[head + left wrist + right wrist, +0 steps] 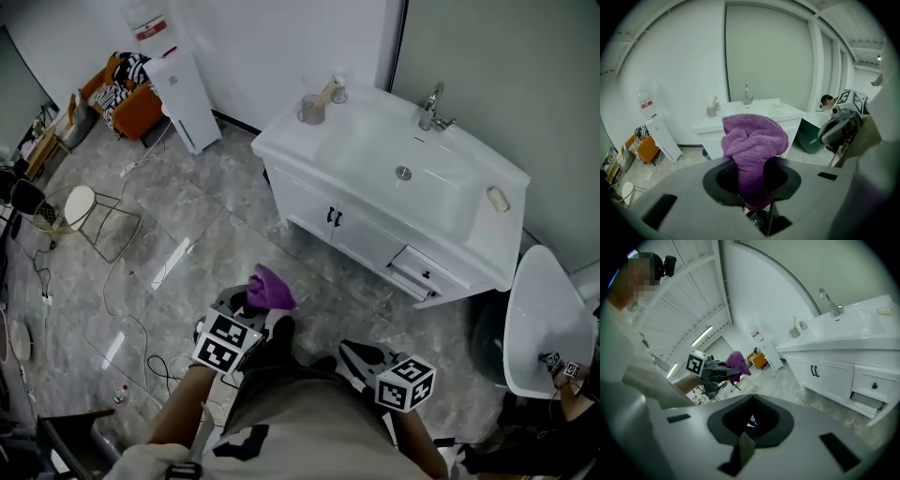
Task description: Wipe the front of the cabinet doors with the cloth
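The white vanity cabinet stands ahead, its two doors (323,217) closed, with black handles (334,217). The doors (825,377) also show at the right of the right gripper view. My left gripper (255,305) is held low over the floor, well short of the cabinet, shut on a bunched purple cloth (271,288). In the left gripper view the cloth (752,140) rises between the jaws and hides most of the cabinet (712,140). My right gripper (359,358) hangs close to my body with jaws together and nothing in them.
A drawer (418,273) at the cabinet's right stands ajar. On the counter are a cup (311,109), a faucet (431,107) and soap (498,199). A white toilet (544,319) is at right. A water dispenser (184,94), a wire stool (89,214) and floor cables lie to the left.
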